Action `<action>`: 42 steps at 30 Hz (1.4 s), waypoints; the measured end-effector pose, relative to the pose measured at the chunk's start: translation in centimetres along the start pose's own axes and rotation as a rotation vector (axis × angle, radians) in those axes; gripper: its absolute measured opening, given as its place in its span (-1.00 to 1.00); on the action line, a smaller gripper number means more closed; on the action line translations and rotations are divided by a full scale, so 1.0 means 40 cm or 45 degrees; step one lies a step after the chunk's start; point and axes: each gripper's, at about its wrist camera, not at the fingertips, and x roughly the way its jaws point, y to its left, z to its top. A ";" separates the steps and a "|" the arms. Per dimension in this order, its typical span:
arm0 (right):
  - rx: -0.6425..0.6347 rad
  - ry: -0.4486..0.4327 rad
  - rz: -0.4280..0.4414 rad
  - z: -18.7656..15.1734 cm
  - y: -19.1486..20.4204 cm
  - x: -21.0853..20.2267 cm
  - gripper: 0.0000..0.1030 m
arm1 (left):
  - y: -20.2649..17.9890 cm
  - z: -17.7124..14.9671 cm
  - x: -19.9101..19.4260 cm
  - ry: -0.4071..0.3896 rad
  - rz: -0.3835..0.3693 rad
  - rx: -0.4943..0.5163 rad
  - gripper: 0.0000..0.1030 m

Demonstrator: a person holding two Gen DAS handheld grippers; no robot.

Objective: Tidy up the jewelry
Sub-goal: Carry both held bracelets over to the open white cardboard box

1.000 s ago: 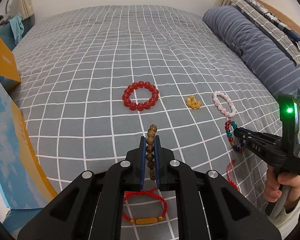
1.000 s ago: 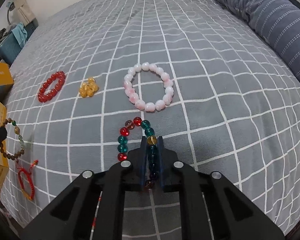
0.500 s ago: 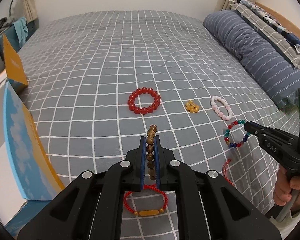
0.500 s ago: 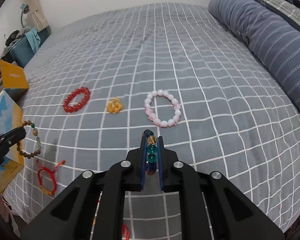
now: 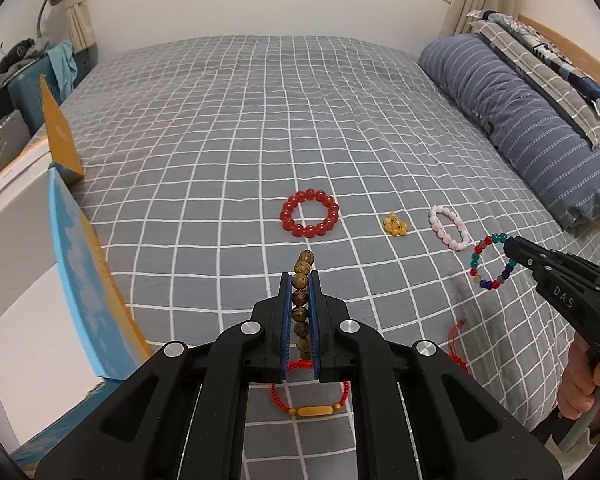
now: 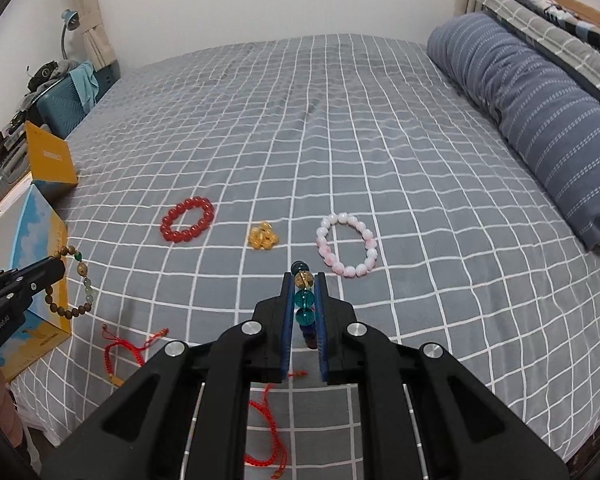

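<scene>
Two bracelets are off the bed (image 5: 220, 128) at once. The left hand-held gripper (image 5: 301, 304) is clamped narrow on a wooden-bead bracelet (image 5: 302, 300), whose loop hangs free beside the near left edge of the bed in the right wrist view. The right hand-held gripper (image 6: 304, 304) is pinched on a multicoloured glass-bead bracelet (image 6: 303, 300), which dangles over the near right part of the bed.

Both look light, strung on elastic, so they probably hang limp and swing. The round, smooth beads are likely slippery, and a pinch across one section of the strand, as now, seems the safest hold.

On the bed lie a red bead bracelet (image 5: 310, 213), a small amber bead cluster (image 5: 395, 224) and a pink bead bracelet (image 5: 449, 227) in a row across the middle. A red cord bracelet with an amber bar (image 5: 309, 400) and another red cord bracelet (image 6: 128, 350) lie at the near edge.

Just off the left edge stand a blue-and-yellow box (image 5: 88, 280) and an orange box (image 5: 58, 136). I cannot tell what is in either.
</scene>
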 end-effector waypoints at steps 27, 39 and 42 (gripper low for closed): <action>-0.214 -0.110 0.142 0.167 0.303 -0.065 -0.82 | 0.215 0.048 -0.179 -0.100 0.155 -0.204 -0.86; -0.374 -0.156 0.286 0.194 0.550 -0.103 -0.82 | 0.378 -0.006 -0.290 -0.145 0.278 -0.339 -0.86; -0.412 -0.161 0.326 0.188 0.611 -0.105 -0.82 | 0.422 -0.034 -0.305 -0.141 0.315 -0.381 -0.86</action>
